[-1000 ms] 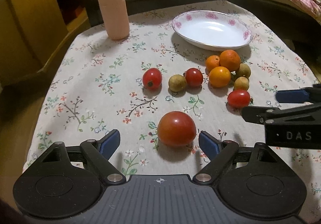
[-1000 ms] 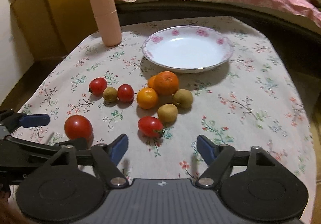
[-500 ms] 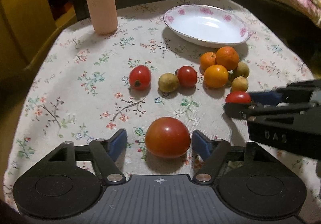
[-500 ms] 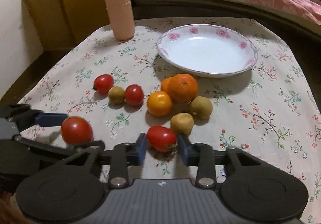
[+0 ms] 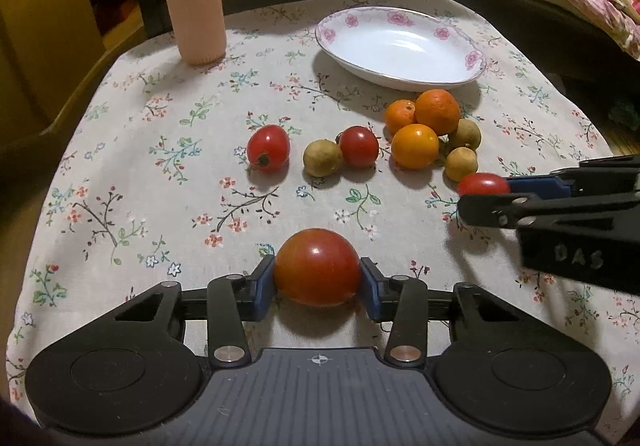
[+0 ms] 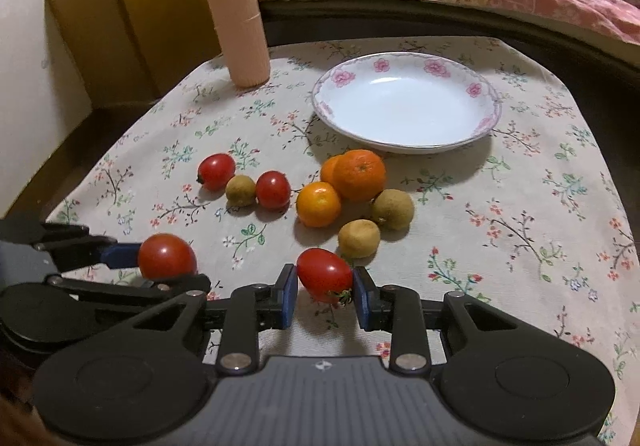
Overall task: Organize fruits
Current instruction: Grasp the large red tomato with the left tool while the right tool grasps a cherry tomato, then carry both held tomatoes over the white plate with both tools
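Both tongs have closed in since a second ago, when their blue pads stood wide on either side of the fruit: now the left tongs grip the big tomato, pads pressed against its two flanks, and the right tongs hold the small oval tomato the same way. Each fruit seems to sit low over the flowered tablecloth, near the front of the table, well apart from the empty white plate with its pink rose rim at the back. To do this step well, I judge, the squeeze should be just firm enough to carry: the skins are smooth, glossy and taut, so they can slip or split under too much force. Lift straight up before swinging toward the plate, clearing the pile of oranges and small brown fruits that lies between, and lower each tomato into the dish rather than dropping it, since round fruit will roll. The big tomato is deep red and round; the small one is brighter, with a dry green stem end pointing down toward the camera.
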Action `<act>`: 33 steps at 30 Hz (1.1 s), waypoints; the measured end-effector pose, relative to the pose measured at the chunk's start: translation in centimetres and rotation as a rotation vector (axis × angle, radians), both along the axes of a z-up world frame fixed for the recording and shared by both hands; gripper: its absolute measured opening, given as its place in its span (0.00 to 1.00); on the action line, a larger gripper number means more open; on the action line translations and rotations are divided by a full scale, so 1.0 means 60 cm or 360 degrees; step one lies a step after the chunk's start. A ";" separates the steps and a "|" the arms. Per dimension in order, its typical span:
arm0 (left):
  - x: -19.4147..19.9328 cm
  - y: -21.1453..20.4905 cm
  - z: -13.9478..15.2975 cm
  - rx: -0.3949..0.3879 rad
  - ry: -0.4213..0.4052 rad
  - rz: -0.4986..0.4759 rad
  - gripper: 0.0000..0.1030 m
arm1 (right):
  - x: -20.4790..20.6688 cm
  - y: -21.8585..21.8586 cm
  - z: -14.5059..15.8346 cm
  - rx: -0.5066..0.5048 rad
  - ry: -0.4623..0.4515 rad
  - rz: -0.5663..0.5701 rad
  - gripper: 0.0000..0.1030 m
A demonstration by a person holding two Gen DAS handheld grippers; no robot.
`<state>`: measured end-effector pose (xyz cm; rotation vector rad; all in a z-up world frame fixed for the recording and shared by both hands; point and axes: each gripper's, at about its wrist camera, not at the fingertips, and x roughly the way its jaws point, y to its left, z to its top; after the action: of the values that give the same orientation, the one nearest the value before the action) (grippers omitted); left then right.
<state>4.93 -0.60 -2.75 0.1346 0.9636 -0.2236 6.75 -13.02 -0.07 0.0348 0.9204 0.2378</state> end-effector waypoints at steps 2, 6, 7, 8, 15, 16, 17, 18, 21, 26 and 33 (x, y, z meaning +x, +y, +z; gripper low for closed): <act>0.004 0.000 0.001 -0.0002 0.0017 0.0004 0.50 | 0.001 -0.007 0.008 0.0023 0.0003 -0.0022 0.31; 0.014 -0.003 0.004 -0.0005 0.0059 -0.0001 0.50 | 0.004 -0.017 0.032 0.0038 -0.0030 -0.0060 0.31; 0.015 -0.005 0.003 0.0005 0.0054 -0.0017 0.50 | 0.004 -0.019 0.039 0.0037 -0.0048 -0.0068 0.31; 0.017 -0.005 0.002 0.0005 0.0053 -0.0026 0.50 | 0.005 -0.022 0.045 0.0034 -0.0061 -0.0072 0.31; 0.042 -0.006 0.029 -0.0145 0.0060 -0.0046 0.50 | 0.035 -0.039 0.067 0.0015 -0.0082 -0.0098 0.31; 0.049 -0.007 0.033 -0.0156 0.0051 -0.0046 0.50 | 0.040 -0.042 0.068 0.0000 -0.0087 -0.0102 0.31; 0.059 -0.009 0.038 -0.0160 0.0037 -0.0044 0.50 | 0.047 -0.047 0.069 -0.0008 -0.0089 -0.0111 0.31; 0.069 -0.011 0.042 -0.0164 0.0026 -0.0045 0.50 | 0.056 -0.052 0.070 -0.0011 -0.0087 -0.0122 0.31; 0.103 -0.023 0.052 -0.0192 0.0010 -0.0048 0.50 | 0.082 -0.064 0.069 -0.0023 -0.0085 -0.0146 0.31; 0.152 -0.051 0.059 -0.0212 -0.0010 -0.0077 0.50 | 0.129 -0.067 0.070 -0.0051 -0.0102 -0.0118 0.31; 0.201 -0.086 0.055 -0.0195 -0.0024 -0.0131 0.50 | 0.180 -0.076 0.051 -0.0102 -0.0073 -0.0100 0.32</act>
<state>16.96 -5.74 0.54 0.0634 0.9279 -0.3561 17.54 -17.59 2.97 -0.0007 0.8791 0.1501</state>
